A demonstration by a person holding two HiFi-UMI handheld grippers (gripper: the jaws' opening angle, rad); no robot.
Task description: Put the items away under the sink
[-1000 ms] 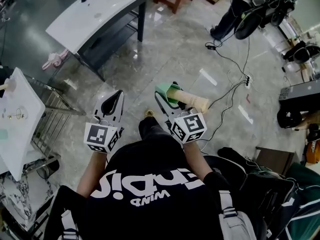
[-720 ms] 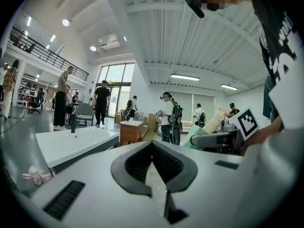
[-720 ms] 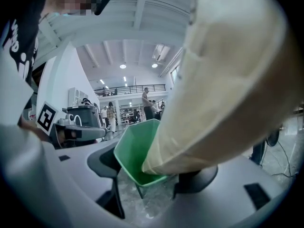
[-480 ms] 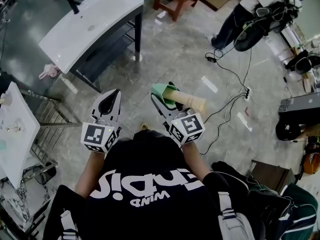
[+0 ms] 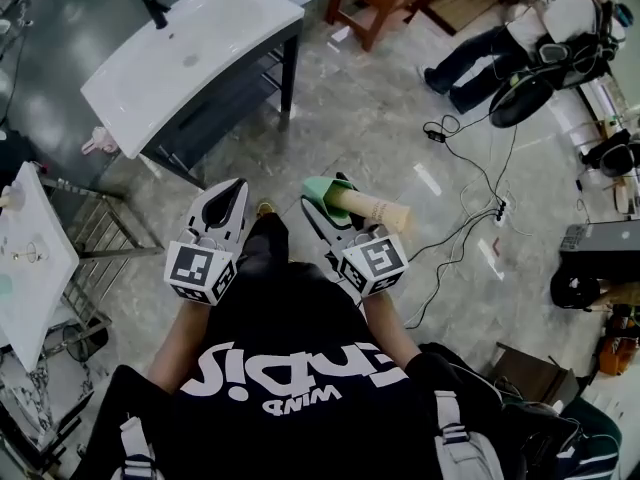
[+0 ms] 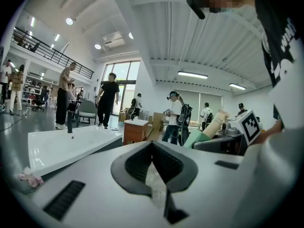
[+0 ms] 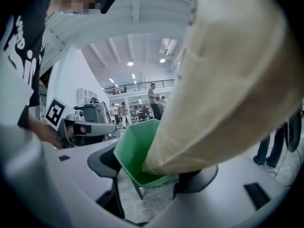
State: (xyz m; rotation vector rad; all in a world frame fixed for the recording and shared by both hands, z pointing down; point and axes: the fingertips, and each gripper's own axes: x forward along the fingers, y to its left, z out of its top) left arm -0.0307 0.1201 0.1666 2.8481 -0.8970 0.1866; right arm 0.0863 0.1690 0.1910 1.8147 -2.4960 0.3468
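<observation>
The left gripper (image 5: 231, 192) has its jaws brought together to a point with nothing between them; its own view shows only a sliver of floor behind the pads. The right gripper (image 5: 328, 194) is clamped on a beige tube (image 5: 378, 209) near its green cap (image 5: 318, 185), jaws standing wide around it. The tube lies roughly level in the air above the marble floor (image 5: 380, 118) and sticks out to the right of the jaws. In the right gripper view its beige body fills the upper right and runs out of the picture, so its far end is cut off there. The print on the tube is too small to read. The white sink (image 5: 190, 53) with a black faucet (image 5: 155, 8) stands ahead and to the left, well apart from both grippers. The basin covers much of the dark shelf (image 5: 232, 96) below it, and what lies on that shelf cannot be made out. A small pink thing (image 5: 96, 143) lies on the floor by the sink's left end, too small to identify. A white table (image 5: 35, 253) is cut off at the left edge. The person's black shirt (image 5: 290, 368) hides the floor near their feet
</observation>
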